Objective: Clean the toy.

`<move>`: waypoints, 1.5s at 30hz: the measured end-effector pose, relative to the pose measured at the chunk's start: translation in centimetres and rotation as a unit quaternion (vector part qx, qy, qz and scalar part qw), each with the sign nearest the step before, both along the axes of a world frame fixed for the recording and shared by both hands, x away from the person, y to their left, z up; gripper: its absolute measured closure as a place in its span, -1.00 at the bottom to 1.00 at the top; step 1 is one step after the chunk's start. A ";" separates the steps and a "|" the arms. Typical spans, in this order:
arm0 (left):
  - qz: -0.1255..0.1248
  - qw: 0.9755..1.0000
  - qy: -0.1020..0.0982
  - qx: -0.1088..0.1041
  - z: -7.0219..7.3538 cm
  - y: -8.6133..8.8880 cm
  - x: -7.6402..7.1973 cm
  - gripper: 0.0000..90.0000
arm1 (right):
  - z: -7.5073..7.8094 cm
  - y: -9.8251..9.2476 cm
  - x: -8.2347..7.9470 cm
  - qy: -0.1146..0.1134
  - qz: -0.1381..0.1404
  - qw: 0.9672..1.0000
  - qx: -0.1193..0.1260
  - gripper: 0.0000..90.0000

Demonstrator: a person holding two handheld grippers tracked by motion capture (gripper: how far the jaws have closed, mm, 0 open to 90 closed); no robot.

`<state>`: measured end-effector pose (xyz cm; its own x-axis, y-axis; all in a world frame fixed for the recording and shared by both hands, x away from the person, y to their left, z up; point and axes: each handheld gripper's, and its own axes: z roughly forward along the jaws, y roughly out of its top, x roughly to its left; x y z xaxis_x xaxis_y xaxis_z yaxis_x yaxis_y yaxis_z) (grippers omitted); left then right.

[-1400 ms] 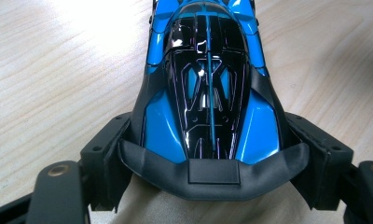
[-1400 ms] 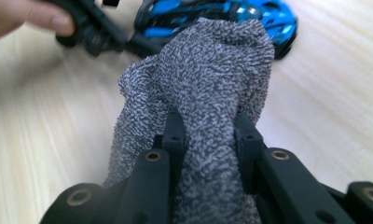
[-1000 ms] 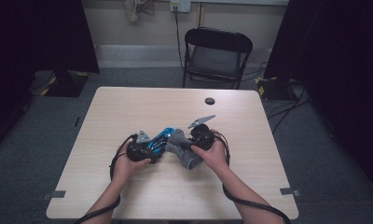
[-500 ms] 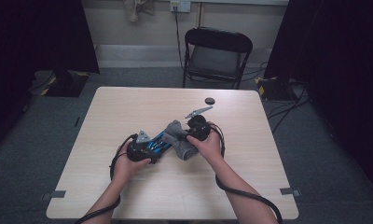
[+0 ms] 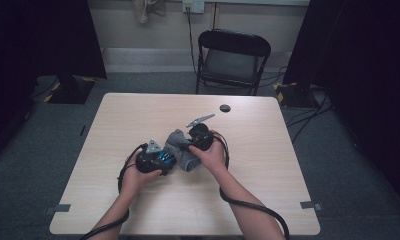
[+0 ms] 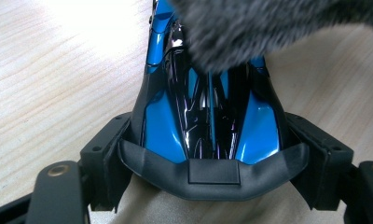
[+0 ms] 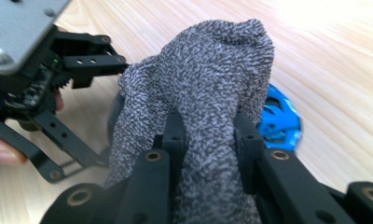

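Between left gripper [image 6: 212,172] jaws, blue toy car [image 6: 208,116], pointing away

Glossy blue-and-black toy car [image 6: 208,116] — speckled grey towel [image 7: 208,107] — pale wood-grain table [image 5: 268,165]

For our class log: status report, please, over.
Left hand-held gripper clamps blue toy car. Right hand-held gripper shut on grey cloth, draped over car. Nothing in the way.

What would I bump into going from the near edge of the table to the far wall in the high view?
Left gripper holding a blue toy car → right gripper pinching a grey cloth → small black round thing → black folding chair → wall socket.
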<state>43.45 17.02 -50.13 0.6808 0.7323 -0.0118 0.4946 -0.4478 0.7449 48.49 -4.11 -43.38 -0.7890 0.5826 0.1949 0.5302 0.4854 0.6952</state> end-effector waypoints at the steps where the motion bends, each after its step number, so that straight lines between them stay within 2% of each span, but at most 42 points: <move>1: 0.000 1.000 0.000 0.000 0.0 0.0 0.0 -0.47 | 0.0 0.3 -0.1 0.001 0.002 1.000 0.002 0.61; 5: -0.001 1.000 0.001 0.000 0.0 0.0 0.0 -0.47 | -0.2 1.3 -0.3 -0.002 0.009 1.000 0.006 0.61; 7: -0.002 1.000 0.000 0.002 0.0 0.0 0.0 -0.47 | -0.3 1.9 -0.5 -0.008 0.015 1.000 -0.002 0.61; 14: -0.001 1.000 -0.002 0.003 0.0 0.0 0.0 -0.47 | -1.4 3.5 -1.2 0.004 0.031 1.000 -0.004 0.57; 17: -0.001 1.000 -0.002 0.003 0.0 0.0 0.0 -0.47 | -1.9 4.0 -1.4 -0.006 0.037 0.999 -0.022 0.42; 21: -0.001 1.000 -0.001 0.003 0.0 0.0 0.0 -0.47 | -1.9 3.8 -1.4 -0.006 0.029 0.999 -0.019 0.15; 23: -0.001 1.000 -0.001 0.003 0.0 0.0 0.0 -0.47 | -1.8 3.7 -1.4 -0.008 0.030 0.999 -0.012 0.11; 27: -0.001 1.000 -0.002 0.002 0.0 0.0 0.0 -0.47 | -1.3 3.5 -1.6 -0.023 0.021 0.999 -0.023 -0.06; 31: -0.002 1.000 0.000 0.003 0.0 0.0 0.0 -0.47 | -0.9 3.5 -1.8 -0.039 0.028 0.999 -0.023 -0.08; 32: -0.002 1.000 0.000 0.003 0.0 0.0 0.0 -0.47 | -0.9 3.6 -1.8 -0.040 0.027 0.999 -0.024 -0.04; 36: -0.002 1.000 0.000 0.003 0.0 0.0 0.0 -0.47 | -1.2 3.8 -2.2 -0.048 0.038 0.998 -0.026 0.42; 37: 0.000 1.000 -0.002 0.003 0.0 0.0 0.0 -0.47 | -1.4 3.9 -2.1 -0.041 0.044 0.998 -0.022 0.46; 40: 0.000 1.000 -0.002 0.004 0.0 0.0 0.0 -0.47 | -1.8 4.2 -2.2 -0.037 0.055 0.997 -0.027 0.55; 43: -0.001 1.000 -0.002 0.004 0.0 0.0 0.0 -0.47 | -2.1 4.7 -2.2 -0.043 0.059 0.996 -0.040 0.63; 45: 0.000 1.000 -0.002 0.003 0.0 0.0 0.0 -0.47 | -2.1 4.8 -2.1 -0.039 0.058 0.997 -0.043 0.68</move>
<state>43.43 17.04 -50.10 0.6810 0.7322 -0.0044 0.4917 -0.4529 0.7438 46.36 0.66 -45.50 -0.8628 0.4987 0.0827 0.4125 0.6002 0.6853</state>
